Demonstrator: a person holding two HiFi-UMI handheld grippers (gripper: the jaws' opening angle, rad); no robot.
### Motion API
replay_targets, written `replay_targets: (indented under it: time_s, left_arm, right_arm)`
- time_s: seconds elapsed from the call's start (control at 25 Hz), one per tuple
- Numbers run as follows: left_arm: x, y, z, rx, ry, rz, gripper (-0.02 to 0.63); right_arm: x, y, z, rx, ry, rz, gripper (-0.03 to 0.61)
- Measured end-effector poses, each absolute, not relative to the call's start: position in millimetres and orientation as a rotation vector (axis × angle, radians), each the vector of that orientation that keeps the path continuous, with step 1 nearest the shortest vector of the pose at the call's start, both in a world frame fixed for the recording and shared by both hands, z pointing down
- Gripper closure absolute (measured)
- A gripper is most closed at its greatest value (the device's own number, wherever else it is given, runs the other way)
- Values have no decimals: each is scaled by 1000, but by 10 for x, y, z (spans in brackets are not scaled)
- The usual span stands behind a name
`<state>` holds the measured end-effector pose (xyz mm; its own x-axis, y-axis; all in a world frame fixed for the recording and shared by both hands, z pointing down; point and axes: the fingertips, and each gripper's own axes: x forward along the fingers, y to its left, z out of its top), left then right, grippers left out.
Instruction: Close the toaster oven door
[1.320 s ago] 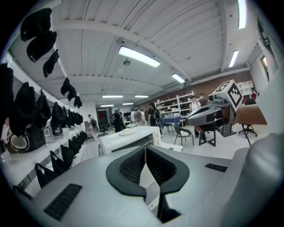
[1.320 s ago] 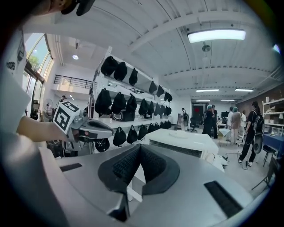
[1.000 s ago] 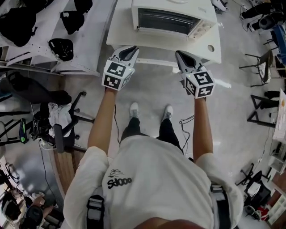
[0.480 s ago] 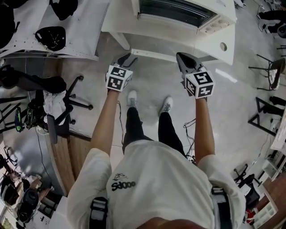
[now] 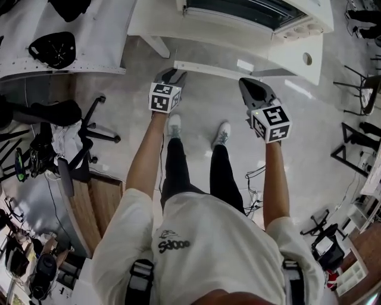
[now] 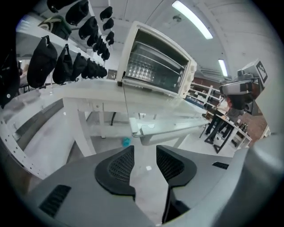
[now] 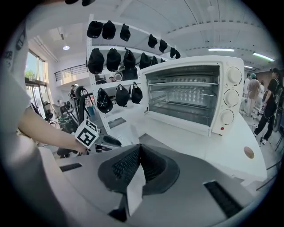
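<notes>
Only the person's white shirt (image 5: pixel 208 238) bears legible print, a logo reading roughly "Sdooo".

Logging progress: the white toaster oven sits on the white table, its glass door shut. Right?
No: the glass door is open, folded down flat in front of the toaster oven, as the left gripper view shows. It does sit on the white table.

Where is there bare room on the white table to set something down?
Bare tabletop left of the toaster oven, and right of it around the hole. The open glass door fills the front; the cap rack is crowded.
</notes>
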<state>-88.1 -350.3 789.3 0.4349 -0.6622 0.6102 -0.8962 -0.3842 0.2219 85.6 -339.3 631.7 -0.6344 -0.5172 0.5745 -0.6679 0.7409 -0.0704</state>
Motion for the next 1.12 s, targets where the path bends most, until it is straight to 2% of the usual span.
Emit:
replay_targets:
  time_s: [0.28, 0.6, 0.84, 1.0, 1.12]
  left_arm:
    - [-844, -3725, 7848, 2234, -1334, 509, 446]
    - [-820, -3668, 7564, 2235, -1354, 550, 454]
    - [-844, -3611, 7012, 2307, -1369, 534, 459]
    - [-793, -3682, 6455, 2375, -1436, 442, 505]
    - [-812, -3758, 6120, 2375, -1496, 386, 502]
  right_arm:
    - [1024, -3366, 6355, 937, -2378, 399, 580]
    - [1068, -3378, 5979, 953, -2408, 348, 580]
    - [1003, -3334, 5504, 969, -2452, 287, 580]
    - [1037, -3371, 5166, 999, -2491, 247, 580]
    - [1036, -3416, 4954, 1025, -2520, 225, 580]
